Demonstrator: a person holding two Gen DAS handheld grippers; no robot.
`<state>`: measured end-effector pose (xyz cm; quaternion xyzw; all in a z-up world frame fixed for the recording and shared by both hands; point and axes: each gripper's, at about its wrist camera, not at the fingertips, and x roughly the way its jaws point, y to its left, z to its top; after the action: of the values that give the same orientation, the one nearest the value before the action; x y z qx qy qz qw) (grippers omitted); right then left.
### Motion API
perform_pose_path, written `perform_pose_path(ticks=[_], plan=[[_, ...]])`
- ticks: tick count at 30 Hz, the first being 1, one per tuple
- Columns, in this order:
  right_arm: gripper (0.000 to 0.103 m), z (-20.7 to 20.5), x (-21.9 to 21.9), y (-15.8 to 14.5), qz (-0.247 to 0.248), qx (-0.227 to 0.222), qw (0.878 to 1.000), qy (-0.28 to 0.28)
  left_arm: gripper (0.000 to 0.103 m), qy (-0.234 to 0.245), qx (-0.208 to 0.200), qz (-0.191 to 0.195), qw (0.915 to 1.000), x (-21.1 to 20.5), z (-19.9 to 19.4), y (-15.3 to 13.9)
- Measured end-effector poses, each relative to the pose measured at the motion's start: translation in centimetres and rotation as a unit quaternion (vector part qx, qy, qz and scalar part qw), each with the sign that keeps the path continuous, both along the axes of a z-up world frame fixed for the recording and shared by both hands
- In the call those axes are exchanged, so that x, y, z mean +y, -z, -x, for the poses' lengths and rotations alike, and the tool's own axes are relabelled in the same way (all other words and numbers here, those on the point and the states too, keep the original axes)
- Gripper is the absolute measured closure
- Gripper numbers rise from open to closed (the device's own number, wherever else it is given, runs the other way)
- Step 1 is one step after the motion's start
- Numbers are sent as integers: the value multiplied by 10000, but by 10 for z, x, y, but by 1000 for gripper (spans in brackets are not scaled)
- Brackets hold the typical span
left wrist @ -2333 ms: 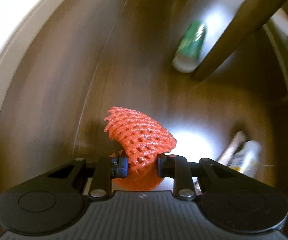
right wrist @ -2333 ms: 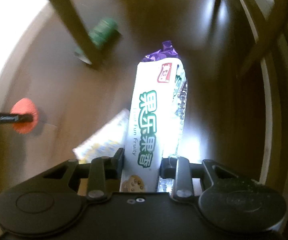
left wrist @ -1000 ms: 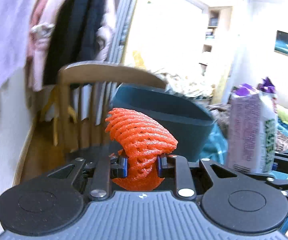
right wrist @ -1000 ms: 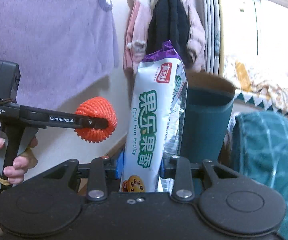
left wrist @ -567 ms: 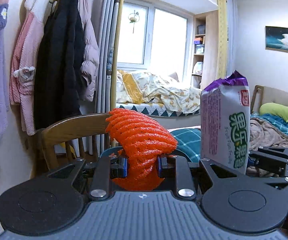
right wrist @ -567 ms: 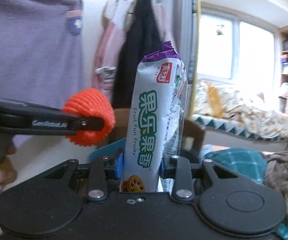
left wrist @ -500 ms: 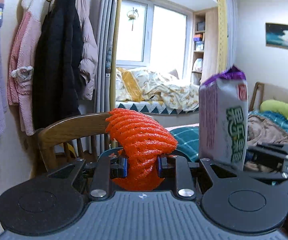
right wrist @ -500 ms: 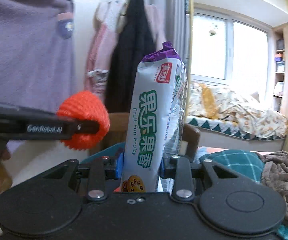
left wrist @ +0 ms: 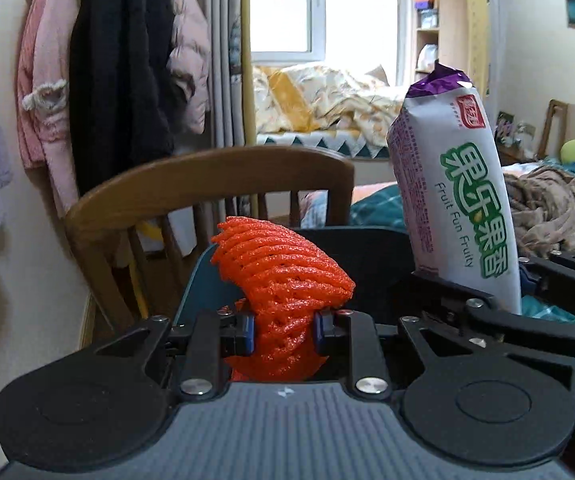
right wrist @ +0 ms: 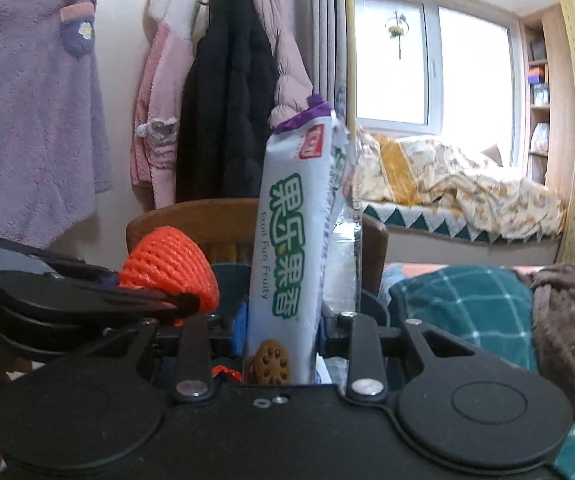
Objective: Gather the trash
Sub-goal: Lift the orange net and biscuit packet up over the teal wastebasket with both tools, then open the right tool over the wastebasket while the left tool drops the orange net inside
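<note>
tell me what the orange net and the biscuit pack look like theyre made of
Orange net: probably soft foam mesh, matte, with open woven strands squashed between the fingers. Biscuit pack: thin plastic film, slightly glossy, printed, with a crimped purple top seal.

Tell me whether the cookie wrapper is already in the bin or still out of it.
Out. The cookie wrapper stands upright, clamped in the right hand-held gripper, with the dark bin below and behind it.
</note>
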<state>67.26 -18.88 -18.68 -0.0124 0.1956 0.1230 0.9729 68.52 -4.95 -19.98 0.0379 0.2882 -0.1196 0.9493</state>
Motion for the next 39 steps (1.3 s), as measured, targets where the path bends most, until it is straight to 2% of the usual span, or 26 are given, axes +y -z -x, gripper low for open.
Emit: perform_pose_path(ticks=[5,11,12,18,21,23,24,26,28,35,37,39], plan=[[73,-14,0,5,-282,197,9994,75,78,-167,228,-182,9994,0,-12,13],[66,-19,5,25,-145,489,9985,202,78,-216,524,-161,9983,5,-25,29],[60,-19,5,27,-146,516,9984,194,78,-218,560,-163,9981,5,-25,31],[40,-9,2,28,137,467,9986,224,77,-155,623,-234,9977,6,-27,38],[39,-1,-1,25,212,419,9987,197,70,-83,589,-314,9977,3,-23,39],[38,5,-2,23,303,372,9987,195,55,-3,534,-286,9982,1,-19,38],[38,8,-3,22,343,345,9986,193,51,50,496,-256,9984,0,-17,37],[37,14,-7,19,362,315,9987,188,18,49,405,-277,9988,-4,-10,35],[29,21,-11,16,378,269,9988,174,17,-4,308,-305,9991,-5,-4,33],[22,44,-18,7,425,146,9990,77,17,68,296,-257,9992,-1,9,30],[16,51,-19,4,408,91,9991,23,17,88,238,-278,9993,-1,16,28],[15,60,-21,2,329,57,9994,-74,16,125,148,-255,9995,2,24,24]])
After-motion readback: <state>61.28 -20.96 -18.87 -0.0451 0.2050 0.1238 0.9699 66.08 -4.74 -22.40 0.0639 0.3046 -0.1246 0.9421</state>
